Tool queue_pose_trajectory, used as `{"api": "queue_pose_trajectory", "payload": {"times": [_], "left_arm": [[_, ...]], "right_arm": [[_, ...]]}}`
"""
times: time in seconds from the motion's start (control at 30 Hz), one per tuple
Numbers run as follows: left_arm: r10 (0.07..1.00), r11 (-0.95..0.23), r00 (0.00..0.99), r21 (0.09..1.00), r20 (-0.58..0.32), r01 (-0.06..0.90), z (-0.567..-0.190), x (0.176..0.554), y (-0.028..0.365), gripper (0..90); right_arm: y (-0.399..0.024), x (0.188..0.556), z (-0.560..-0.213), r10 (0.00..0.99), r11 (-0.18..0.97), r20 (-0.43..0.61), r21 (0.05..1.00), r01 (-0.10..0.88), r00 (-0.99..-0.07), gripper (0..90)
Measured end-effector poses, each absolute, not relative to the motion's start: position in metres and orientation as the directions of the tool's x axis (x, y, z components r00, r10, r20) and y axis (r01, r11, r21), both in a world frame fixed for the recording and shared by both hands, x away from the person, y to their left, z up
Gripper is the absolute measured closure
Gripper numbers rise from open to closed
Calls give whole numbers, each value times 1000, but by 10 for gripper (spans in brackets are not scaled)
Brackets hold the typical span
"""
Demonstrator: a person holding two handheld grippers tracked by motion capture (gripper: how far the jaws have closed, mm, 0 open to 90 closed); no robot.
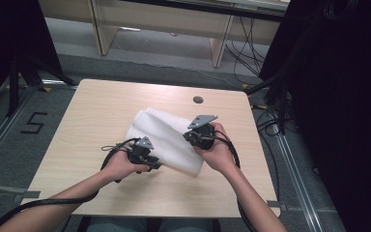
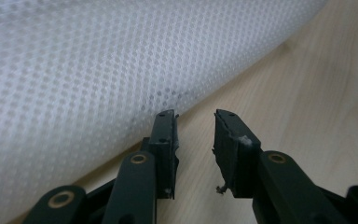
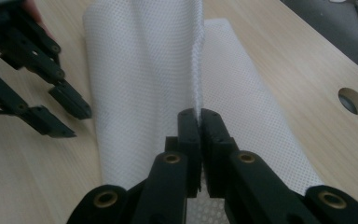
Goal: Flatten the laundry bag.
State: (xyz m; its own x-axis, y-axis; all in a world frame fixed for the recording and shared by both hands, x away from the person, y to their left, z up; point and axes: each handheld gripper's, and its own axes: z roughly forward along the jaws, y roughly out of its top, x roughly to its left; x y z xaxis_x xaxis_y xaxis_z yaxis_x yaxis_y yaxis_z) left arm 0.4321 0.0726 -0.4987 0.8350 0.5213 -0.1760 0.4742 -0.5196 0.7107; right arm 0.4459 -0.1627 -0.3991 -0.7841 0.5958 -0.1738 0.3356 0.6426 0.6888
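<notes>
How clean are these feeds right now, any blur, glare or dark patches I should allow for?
High view: even light on the pale wooden table, black at both sides, the white mesh cloth slightly washed out. Left gripper view: cloth weave soft up close, tool tips sharp. Right gripper view: right tool and pinched fold crisp, far corner blurred.

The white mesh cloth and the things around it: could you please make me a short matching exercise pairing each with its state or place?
Things:
1. white mesh cloth
2. left hand-held gripper
3. right hand-held gripper
4. round hole

States or places:
A. jaws apart, nothing between them
B. in the tabletop beyond the cloth
C. jaws closed on a raised fold
D. lying on the wooden table, one fold lifted

Pairs: 1-D, 2-A, 3-C, 4-B
</notes>
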Motion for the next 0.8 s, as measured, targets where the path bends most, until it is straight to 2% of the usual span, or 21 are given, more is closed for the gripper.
{"api": "queue_pose_trajectory", "payload": {"times": [0.23,0.33,0.4,0.53,0.6,0.67,0.73,0.8], "left_arm": [[536,-525,830,708,-156,473,-503,437,63,689],[523,-553,843,704,-121,445,-502,440,64,678],[546,-517,826,719,-140,464,-504,440,62,674],[540,-536,833,712,-123,453,-504,440,64,662],[537,-536,835,714,-123,450,-504,439,65,650],[501,-602,863,686,-74,408,-499,439,72,641],[528,-558,843,704,-106,439,-500,436,75,637],[525,-572,845,694,-101,438,-500,436,81,636]], "right_arm": [[-159,431,-387,563,656,-201,699,286,-802,883],[-156,423,-383,549,645,-182,713,275,-816,883],[-154,417,-381,546,642,-168,714,281,-821,884],[-152,408,-381,544,648,-152,701,298,-825,891],[-153,408,-383,530,653,-167,706,274,-832,894],[-153,407,-387,533,654,-154,699,290,-832,898],[-153,404,-390,538,656,-147,692,302,-830,898],[-152,402,-392,526,662,-157,693,286,-836,898]]}}
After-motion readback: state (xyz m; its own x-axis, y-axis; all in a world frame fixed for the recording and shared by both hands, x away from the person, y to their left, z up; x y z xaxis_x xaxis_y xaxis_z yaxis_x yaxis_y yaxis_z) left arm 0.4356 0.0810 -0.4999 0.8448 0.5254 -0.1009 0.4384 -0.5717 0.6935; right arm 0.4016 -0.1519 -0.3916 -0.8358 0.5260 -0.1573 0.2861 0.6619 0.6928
